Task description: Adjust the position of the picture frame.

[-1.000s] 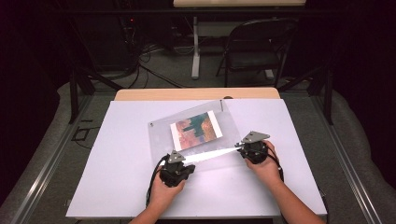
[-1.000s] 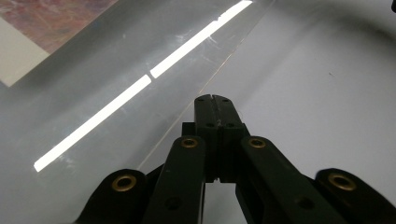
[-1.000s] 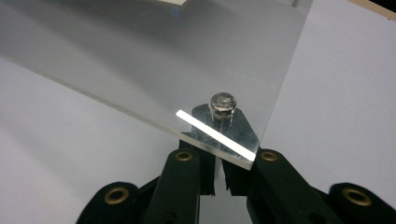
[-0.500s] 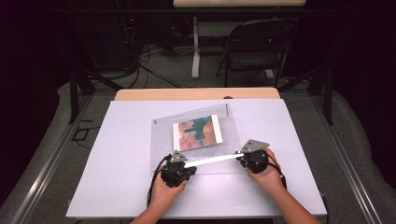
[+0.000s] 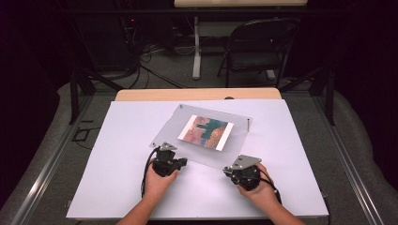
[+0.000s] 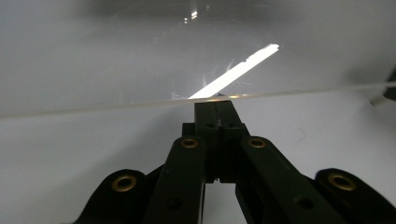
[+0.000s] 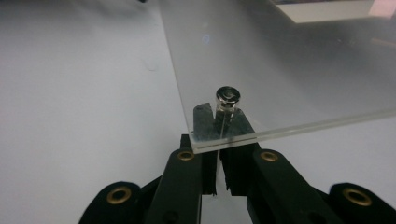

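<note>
A clear acrylic plate [image 5: 234, 140] with a colourful picture [image 5: 205, 132] under it lies askew on the white table [image 5: 117, 187]. My left gripper [image 5: 184, 162] meets the middle of the plate's near edge; its jaws are pressed together, tips just under that edge [image 6: 116, 106]. My right gripper [image 5: 227, 170] is at the plate's near right corner. There its jaws are shut on the stem of a small metal standoff screw [image 7: 228, 97] that passes through the plate [image 7: 289, 70].
A second standoff screw [image 5: 247, 122] stands at the plate's far right corner. The table's wooden far edge [image 5: 197, 93] lies beyond the plate. A dark folding chair [image 5: 256, 47] and cables stand on the floor behind.
The plate has swung clockwise, and the bright glare along its near edge is gone. My right gripper has drawn back toward the person; the left one moved only slightly.
</note>
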The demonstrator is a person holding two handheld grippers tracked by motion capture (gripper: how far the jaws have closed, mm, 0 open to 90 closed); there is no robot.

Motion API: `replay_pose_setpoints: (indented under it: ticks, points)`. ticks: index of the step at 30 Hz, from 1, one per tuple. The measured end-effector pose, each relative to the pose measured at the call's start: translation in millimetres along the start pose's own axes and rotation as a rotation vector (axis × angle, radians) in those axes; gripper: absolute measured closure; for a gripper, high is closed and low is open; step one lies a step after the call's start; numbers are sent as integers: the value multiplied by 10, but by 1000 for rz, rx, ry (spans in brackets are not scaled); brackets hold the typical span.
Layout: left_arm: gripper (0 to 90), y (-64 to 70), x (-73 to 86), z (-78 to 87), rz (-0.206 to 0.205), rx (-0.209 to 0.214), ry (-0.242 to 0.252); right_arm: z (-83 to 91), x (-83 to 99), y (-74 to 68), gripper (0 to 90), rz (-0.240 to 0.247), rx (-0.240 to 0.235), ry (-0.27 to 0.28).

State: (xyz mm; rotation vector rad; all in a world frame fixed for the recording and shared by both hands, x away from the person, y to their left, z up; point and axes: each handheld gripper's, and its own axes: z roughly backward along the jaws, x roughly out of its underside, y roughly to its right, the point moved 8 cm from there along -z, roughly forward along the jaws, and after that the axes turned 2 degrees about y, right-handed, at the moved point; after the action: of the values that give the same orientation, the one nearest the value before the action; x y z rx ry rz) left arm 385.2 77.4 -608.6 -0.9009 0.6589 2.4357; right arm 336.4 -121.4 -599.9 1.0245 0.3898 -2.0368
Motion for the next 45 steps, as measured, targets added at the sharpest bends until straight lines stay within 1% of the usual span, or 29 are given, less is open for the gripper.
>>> replay_pose_setpoints:
  ticks: [1,3,5,9,10,12,13,15,16,18,19,21,22,24,25,26,27,28,29,31,32,33,35,36,37,38,41,43,45]
  points:
    - [900,-63,-9,-2,-2,-20,-5,-33,-42,-157,854,-6,-20,5]
    - [900,-120,-29,-5,-5,-41,-9,-45,-57,-207,854,-8,-28,5]
    - [900,-206,-70,-3,-1,-48,-20,-104,-131,-380,853,-19,-52,12]
    - [900,-291,-120,-19,13,-59,-13,-200,-217,-563,852,-26,-75,18]
    - [900,-348,-142,-36,19,-63,-4,-234,-243,-614,853,-33,-84,22]
    - [900,-374,-149,-42,28,-64,1,-254,-258,-639,853,-40,-88,25]
    - [900,-417,-139,-48,48,-66,7,-312,-295,-686,851,-43,-95,26]
    - [900,-426,-132,-38,54,-58,12,-325,-298,-696,850,-49,-100,22]
    - [900,-429,-132,-26,56,-60,21,-336,-301,-699,834,-44,-101,22]
    - [888,-434,-124,22,52,-69,30,-328,-285,-690,745,-29,-96,13]
    - [833,-439,-90,74,57,-76,31,-268,-268,-662,708,-37,-101,22]
    - [822,-436,-58,119,63,-75,29,-238,-258,-645,696,-40,-98,22]
    - [780,-407,-24,179,72,-66,37,-136,-216,-584,660,-56,-104,30]
    - [757,-374,-6,227,70,-63,46,-99,-201,-564,660,-63,-105,33]
    - [694,-314,29,297,45,-55,50,20,-155,-486,653,-69,-87,47]
    - [677,-263,58,342,33,-47,57,58,-142,-464,647,-71,-89,53]
    - [653,-263,58,342,33,-47,57,58,-142,-464,647,-71,-89,53]
    - [653,-215,82,376,24,-37,64,124,-121,-416,647,-75,-78,61]
    - [616,-127,137,436,4,-16,66,223,-99,-314,646,-75,-45,78]
    - [585,-33,192,489,-25,-15,73,309,-81,-174,639,-95,-4,95]
    - [576,-33,192,489,-25,-15,73,309,-81,-174,639,-95,-4,95]
    - [576,21,225,525,-40,-6,71,337,-74,-112,635,-104,11,102]
    - [560,89,262,568,-55,2,81,411,-43,86,627,-136,64,113]
    - [551,136,294,600,-61,16,80,448,6,277,625,-151,111,113]
    - [550,159,309,612,-65,18,80,455,32,342,625,-170,121,107]
    - [550,159,309,612,-65,18,80,455,32,342,625,-170,121,107]
    - [549,230,343,620,-85,10,90,471,155,606,628,-229,169,88]
    - [549,282,367,610,-110,23,76,468,212,735,634,-248,194,79]
    - [550,340,389,581,-117,42,67,456,260,849,641,-254,224,62]
